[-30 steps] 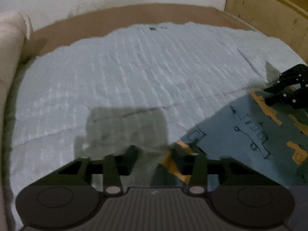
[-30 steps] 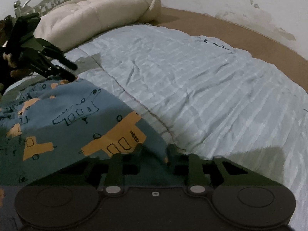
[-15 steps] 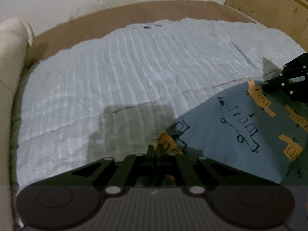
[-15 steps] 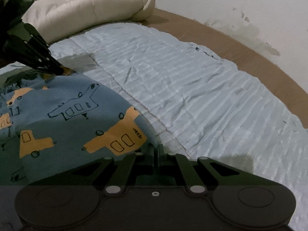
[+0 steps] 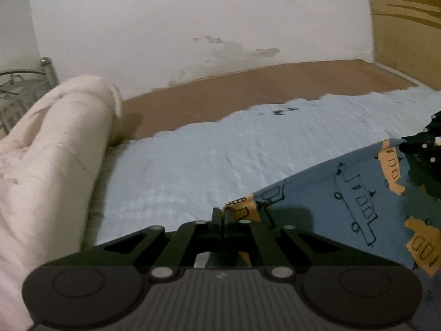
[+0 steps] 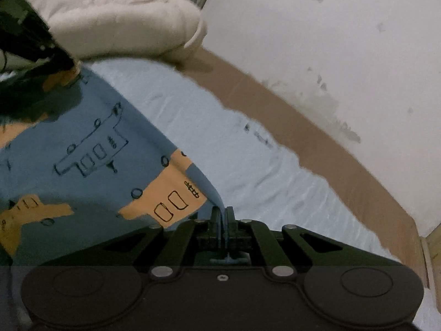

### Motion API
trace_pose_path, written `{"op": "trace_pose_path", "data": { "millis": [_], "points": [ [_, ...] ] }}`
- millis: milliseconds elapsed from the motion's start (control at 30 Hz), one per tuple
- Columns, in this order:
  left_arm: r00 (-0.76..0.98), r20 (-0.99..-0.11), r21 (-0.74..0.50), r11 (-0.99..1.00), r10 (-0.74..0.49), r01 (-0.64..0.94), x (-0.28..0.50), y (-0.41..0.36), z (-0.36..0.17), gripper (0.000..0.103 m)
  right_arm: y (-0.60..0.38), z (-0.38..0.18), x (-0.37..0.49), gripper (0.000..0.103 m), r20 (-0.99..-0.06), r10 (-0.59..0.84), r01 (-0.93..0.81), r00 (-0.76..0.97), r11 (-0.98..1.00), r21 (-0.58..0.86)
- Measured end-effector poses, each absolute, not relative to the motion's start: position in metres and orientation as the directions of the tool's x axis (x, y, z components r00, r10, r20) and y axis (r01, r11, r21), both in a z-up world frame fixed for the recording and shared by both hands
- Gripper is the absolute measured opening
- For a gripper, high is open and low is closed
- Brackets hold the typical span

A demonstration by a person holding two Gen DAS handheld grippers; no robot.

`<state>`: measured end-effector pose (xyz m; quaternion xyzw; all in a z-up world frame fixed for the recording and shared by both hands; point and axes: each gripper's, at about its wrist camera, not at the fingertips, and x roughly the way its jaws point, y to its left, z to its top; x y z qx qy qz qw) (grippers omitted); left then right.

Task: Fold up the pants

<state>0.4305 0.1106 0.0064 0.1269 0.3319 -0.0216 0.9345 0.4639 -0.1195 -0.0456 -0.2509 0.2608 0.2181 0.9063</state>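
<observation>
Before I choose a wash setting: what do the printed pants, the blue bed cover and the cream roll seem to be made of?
Pants: thin matte knit, likely cotton; they drape in a smooth sheet between the two grips.
Blue bed cover: ribbed or crinkled woven cloth, matte; fine parallel ridges show.
Cream roll: padded quilt, soft and puffy, with stitch dimples; fibre unclear.
</observation>
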Motion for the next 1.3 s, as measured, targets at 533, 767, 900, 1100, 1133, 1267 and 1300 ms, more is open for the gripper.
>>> {"op": "trace_pose_path", "data": {
  "millis": [533,767,900,1100,1133,1267,1300],
  "points": [
    [0.771,-0.637,0.162,0.98,0.012,0.118,0.423,0.131,-0.001,0.0,-0.116,-0.045,0.474,0.001,-0.57,0.304,-0.527,0.764,0.803,-0.278],
    [0.807,-0.59,0.174,0.975,-0.006,0.135,0.384,0.119,0.039,0.0,-0.128,0.002,0.418,0.001,-0.514,0.316,-0.51,0.797,0.809,-0.293],
    [0.822,-0.569,0.176,0.971,-0.031,0.159,0.348,0.114,0.059,0.0,-0.14,0.028,0.373,0.0,-0.486,0.323,-0.498,0.812,0.818,-0.288],
    [0.83,-0.551,0.182,0.96,-0.08,0.213,0.284,0.11,0.071,0.0,-0.149,0.053,0.288,0.0,-0.44,0.337,-0.492,0.832,0.816,-0.305],
    [0.83,-0.551,0.177,0.96,-0.088,0.219,0.273,0.11,0.07,0.0,-0.148,0.053,0.274,0.0,-0.439,0.341,-0.495,0.831,0.814,-0.303],
    [0.826,-0.554,0.165,0.958,-0.105,0.233,0.236,0.114,0.062,0.0,-0.147,0.051,0.216,0.0,-0.429,0.362,-0.506,0.828,0.811,-0.293],
    [0.826,-0.555,0.172,0.956,-0.105,0.237,0.227,0.114,0.059,0.0,-0.147,0.049,0.204,0.0,-0.426,0.367,-0.507,0.827,0.813,-0.285]
  ]
}}
